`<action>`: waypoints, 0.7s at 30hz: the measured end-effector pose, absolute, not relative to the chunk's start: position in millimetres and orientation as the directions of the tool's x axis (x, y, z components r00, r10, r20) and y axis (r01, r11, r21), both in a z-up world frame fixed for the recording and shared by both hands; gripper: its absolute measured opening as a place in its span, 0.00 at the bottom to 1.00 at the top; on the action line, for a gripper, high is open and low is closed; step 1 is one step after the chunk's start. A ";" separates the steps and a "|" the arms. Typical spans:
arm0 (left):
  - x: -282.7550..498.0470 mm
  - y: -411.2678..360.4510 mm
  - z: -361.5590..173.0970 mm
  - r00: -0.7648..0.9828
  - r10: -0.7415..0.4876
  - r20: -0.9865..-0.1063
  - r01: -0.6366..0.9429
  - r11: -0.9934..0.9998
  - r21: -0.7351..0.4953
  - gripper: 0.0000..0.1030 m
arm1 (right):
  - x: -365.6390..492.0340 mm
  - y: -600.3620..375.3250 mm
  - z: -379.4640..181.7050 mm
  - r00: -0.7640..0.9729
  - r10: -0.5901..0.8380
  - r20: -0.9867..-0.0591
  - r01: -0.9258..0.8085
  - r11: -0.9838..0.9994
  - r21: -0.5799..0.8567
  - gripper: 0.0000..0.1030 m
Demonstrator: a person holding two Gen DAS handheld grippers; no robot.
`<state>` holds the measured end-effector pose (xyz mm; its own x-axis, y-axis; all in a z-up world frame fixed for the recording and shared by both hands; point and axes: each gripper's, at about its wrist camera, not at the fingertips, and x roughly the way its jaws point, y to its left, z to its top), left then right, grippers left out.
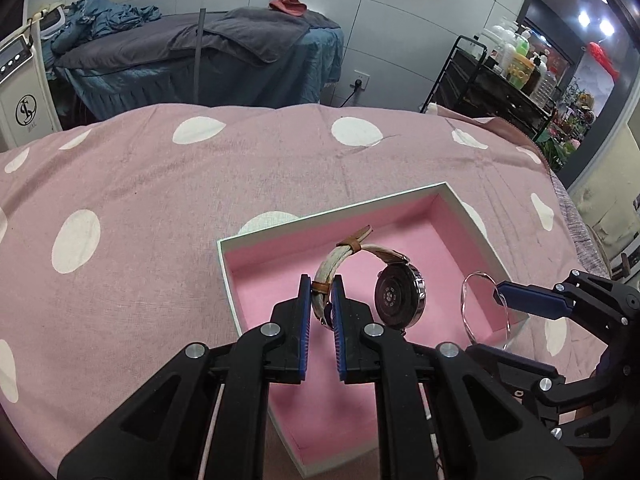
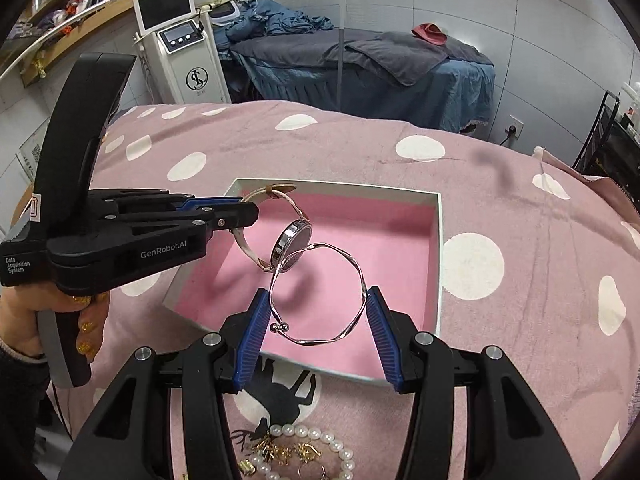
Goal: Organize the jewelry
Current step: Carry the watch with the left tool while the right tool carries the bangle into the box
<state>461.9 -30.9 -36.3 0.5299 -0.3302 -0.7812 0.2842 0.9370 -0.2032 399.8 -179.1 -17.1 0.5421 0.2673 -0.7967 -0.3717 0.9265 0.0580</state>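
1. The left tongs (image 1: 322, 304) are clenched on the strap of a watch (image 1: 384, 284), with the blue pads pressing the pale band from both sides just beside a brown loop.
2. The watch hangs above the pink lining of a box (image 1: 452, 196); its round case back faces the left wrist camera and the strap arches up to a brown tail end.
3. In the right wrist view the same left tongs (image 2: 244, 210) reach in from the left, held by a hand (image 2: 86, 320) with gold glitter nails, and the watch (image 2: 294, 240) dangles beyond their tip over the box.
4. The right tongs (image 2: 316, 318) grasp a thin silver bangle (image 2: 320, 292), a twisted open ring with two small ball ends, its sides touching both blue pads.
5. The bangle is held over the near part of the box (image 2: 438, 240), close to the watch face.
6. In the left wrist view the right tongs (image 1: 500, 294) come in from the right, holding the bangle (image 1: 470, 308) edge-on over the right rim of the box.
7. The box sits open on a pink bedspread (image 1: 160, 184) with white dots.
8. Near the right wrist camera, a pearl necklace (image 2: 320, 440) and small gold pieces (image 2: 280, 454) lie on the bedspread (image 2: 520, 208), outside the box.
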 end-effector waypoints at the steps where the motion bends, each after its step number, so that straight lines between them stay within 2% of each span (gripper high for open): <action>1: 464.3 -31.4 -40.8 0.523 -0.324 -0.788 0.279 0.939 -0.201 0.10 | 403.2 -175.3 -20.9 0.535 0.255 -0.806 -0.374 0.926 0.045 0.47; 5: 470.2 -32.7 -53.9 0.511 -0.299 -0.806 0.264 0.947 -0.184 0.10 | 416.8 -162.4 -37.5 0.520 0.181 -0.835 -0.377 0.925 -0.035 0.47; 19: 474.0 -35.0 -59.5 0.540 -0.263 -0.800 0.258 0.956 -0.140 0.10 | 434.7 -151.8 -66.2 0.497 0.086 -0.863 -0.374 0.919 -0.124 0.48; 21: 474.1 -35.6 -58.2 0.542 -0.256 -0.800 0.257 0.957 -0.131 0.13 | 434.6 -151.5 -66.5 0.501 0.084 -0.861 -0.375 0.918 -0.129 0.48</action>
